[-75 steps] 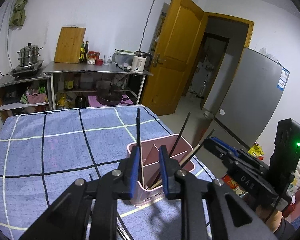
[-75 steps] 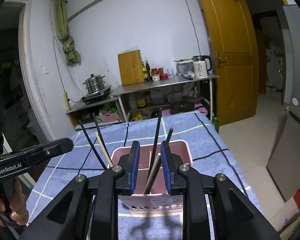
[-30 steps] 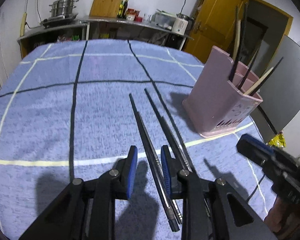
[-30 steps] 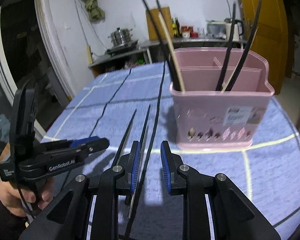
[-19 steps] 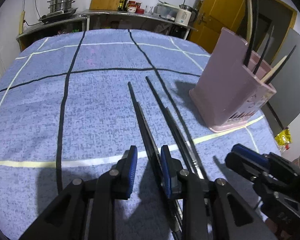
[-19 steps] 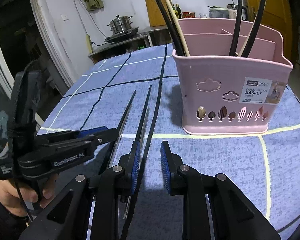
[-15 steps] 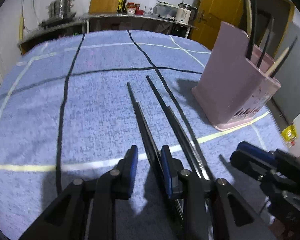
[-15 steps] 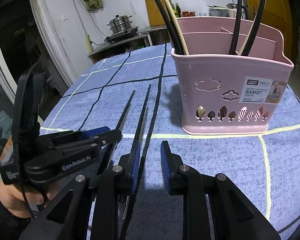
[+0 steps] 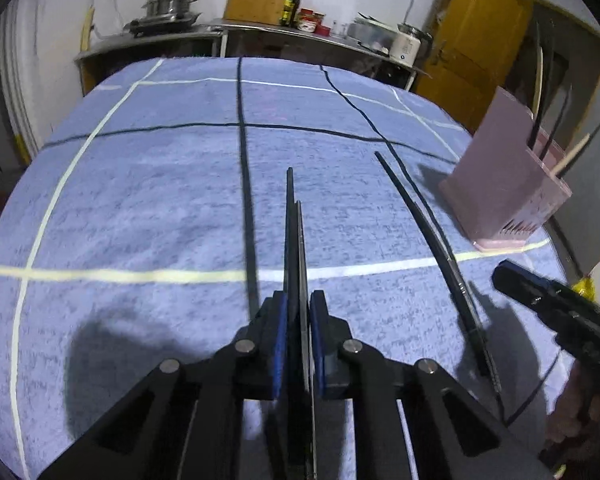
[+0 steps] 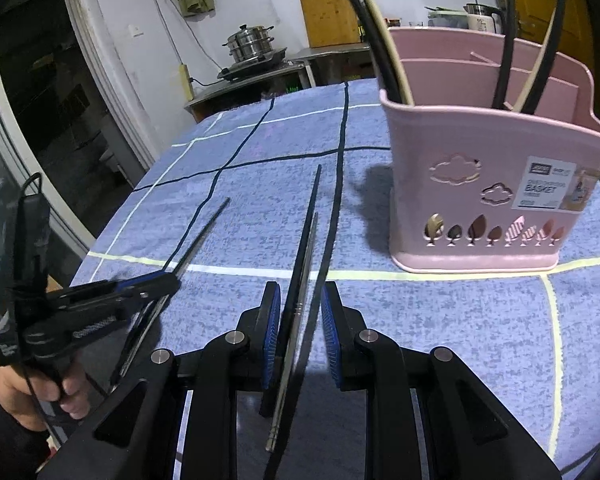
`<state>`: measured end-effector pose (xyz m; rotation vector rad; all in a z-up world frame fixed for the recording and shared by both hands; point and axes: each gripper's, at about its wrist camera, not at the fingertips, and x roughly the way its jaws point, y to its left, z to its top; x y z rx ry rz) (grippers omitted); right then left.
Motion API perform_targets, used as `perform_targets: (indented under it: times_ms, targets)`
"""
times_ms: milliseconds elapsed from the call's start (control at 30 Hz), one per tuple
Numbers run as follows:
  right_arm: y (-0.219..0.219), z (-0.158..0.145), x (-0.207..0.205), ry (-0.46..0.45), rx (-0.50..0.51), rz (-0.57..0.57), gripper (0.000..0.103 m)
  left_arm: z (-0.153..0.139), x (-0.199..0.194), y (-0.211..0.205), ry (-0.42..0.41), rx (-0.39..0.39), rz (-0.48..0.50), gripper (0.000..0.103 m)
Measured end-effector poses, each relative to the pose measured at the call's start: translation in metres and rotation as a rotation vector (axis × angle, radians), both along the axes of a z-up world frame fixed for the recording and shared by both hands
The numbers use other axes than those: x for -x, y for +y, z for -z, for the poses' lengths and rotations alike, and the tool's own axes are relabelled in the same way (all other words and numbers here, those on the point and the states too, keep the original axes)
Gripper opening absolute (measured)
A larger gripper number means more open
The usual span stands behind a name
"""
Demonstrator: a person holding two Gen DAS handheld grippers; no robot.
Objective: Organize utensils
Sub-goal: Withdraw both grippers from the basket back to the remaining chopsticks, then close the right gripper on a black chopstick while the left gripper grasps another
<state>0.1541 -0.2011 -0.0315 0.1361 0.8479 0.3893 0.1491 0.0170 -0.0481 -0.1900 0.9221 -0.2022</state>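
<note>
My left gripper (image 9: 298, 340) is closing on a pair of black chopsticks (image 9: 294, 220). They stick straight out from between its blue pads, over the blue checked cloth (image 9: 140, 200). In the right wrist view the left gripper (image 10: 168, 280) holds that pair (image 10: 204, 232) off to the left. A second pair of chopsticks (image 10: 306, 240) lies on the cloth and runs between the parted pads of my right gripper (image 10: 302, 332), untouched on both sides. The pink basket (image 10: 480, 152) stands to the right with several chopsticks upright in it. The basket (image 9: 504, 188) and the right gripper (image 9: 504, 276) also appear at the right of the left wrist view.
A person's hand (image 10: 40, 392) grips the left tool at the cloth's near left edge. Behind the table stand a steel counter (image 9: 300, 36) with a pot, a wooden board and a kettle, and a yellow door (image 9: 480, 40). A dark doorway (image 10: 40, 80) lies to the left.
The left jaws have narrowed onto one pair of chopsticks and carried it left, away from the other pair. The right gripper has come lower over the second pair, with the same gap.
</note>
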Motion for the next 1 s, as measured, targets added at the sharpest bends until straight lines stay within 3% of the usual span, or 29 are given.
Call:
perform_targets:
  times_ms: [267, 633, 733, 1000]
  targets:
    - [0.01, 0.003, 0.0, 0.005, 0.011, -0.017, 0.022, 0.003, -0.012, 0.001, -0.02, -0.022, 0.013, 0.016]
    - [0.022, 0.002, -0.009, 0.005, 0.032, -0.023, 0.022, 0.0, -0.029, -0.006, -0.032, -0.129, 0.043, 0.017]
    - [0.029, -0.001, -0.016, -0.007, 0.041, -0.026, 0.022, 0.0, -0.035, 0.002, -0.023, -0.119, 0.009, 0.011]
    - [0.042, -0.002, -0.047, -0.016, 0.106, 0.002, 0.022, 0.003, -0.033, 0.027, -0.007, -0.041, -0.04, 0.011]
